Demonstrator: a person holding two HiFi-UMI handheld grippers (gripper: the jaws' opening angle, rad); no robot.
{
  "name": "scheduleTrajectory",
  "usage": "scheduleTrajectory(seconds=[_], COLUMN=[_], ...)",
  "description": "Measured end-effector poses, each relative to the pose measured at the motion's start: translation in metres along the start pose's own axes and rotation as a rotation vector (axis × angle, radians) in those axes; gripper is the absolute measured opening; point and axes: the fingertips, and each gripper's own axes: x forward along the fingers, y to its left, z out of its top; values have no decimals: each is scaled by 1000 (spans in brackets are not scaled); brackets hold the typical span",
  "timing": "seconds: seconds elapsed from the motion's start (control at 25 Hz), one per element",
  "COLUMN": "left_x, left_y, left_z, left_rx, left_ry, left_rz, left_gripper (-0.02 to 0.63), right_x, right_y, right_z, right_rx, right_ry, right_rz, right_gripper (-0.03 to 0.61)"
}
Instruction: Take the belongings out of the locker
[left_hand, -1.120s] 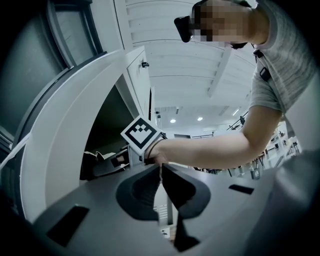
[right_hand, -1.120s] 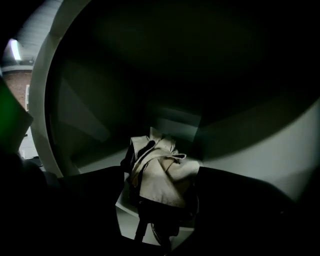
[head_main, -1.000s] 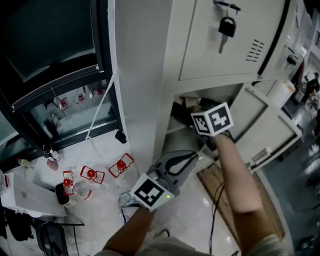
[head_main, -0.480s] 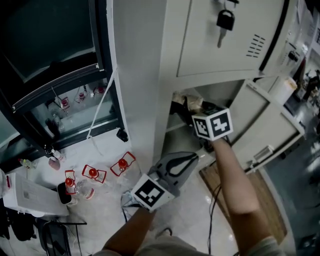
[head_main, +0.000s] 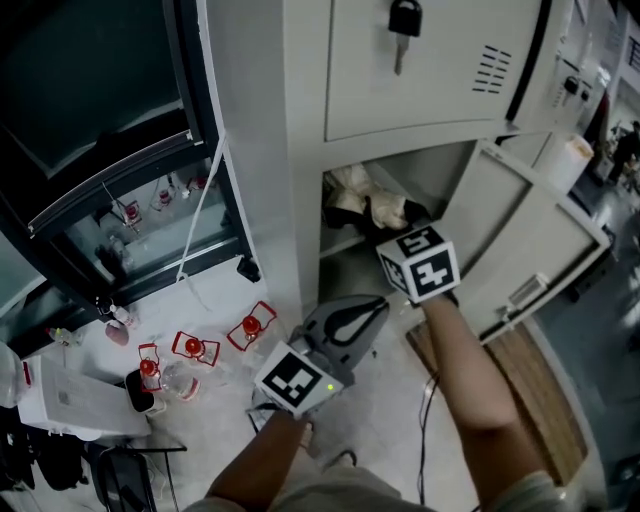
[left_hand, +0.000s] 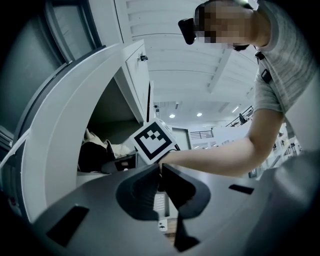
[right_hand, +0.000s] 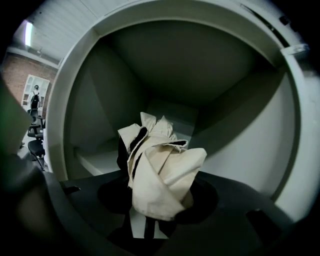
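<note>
- My left gripper (head_main: 372, 308) hung low outside the locker (head_main: 268, 150), jaws together on nothing. I judged it best kept there, clear of the opening, ready to take a second item.
- My right gripper (right_hand: 159, 202) reached into the lower compartment. Its jaws had just been closing, and they were clamped on the cream cloth bundle (right_hand: 162, 167) bunched up between them.
- The cloth stood in loose folds above the jaws, so the grip probably held only some layers. A firm squeeze before pulling seemed wise, or a fold might slip out.
- The bundle sat near the front of the compartment's shelf (right_hand: 97, 162). I thought a slow, level draw straight back towards me would suit, with a slight lift so it did not drag.
- A dark item (right_hand: 123, 150) lay just behind and against the cloth. I could not tell whether the two were tangled, so I meant to watch that it did not tumble out too.
- The open door (head_main: 520, 250) stood to the right of my arm, and the pull-out path had to stay clear of its edge.
- Beyond the bundle, the back wall (right_hand: 150, 65) showed nothing else.
</note>
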Motion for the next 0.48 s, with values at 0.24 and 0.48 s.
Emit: scheduleTrajectory(seconds=[0.24, 0.48], left_x=[5, 12], left_y=[-10, -27], left_z=[1, -4], left_rx=[-7, -8], left_ry=[9, 30], left_rz=[-17, -46], left_gripper=[3, 3], right_x=[-31, -68], right_y=[0, 3], right_z=[-18, -39], right_rx=[46, 113], right_ry=[-46, -88], right_rz=[-20, -27], right_gripper=[201, 201])
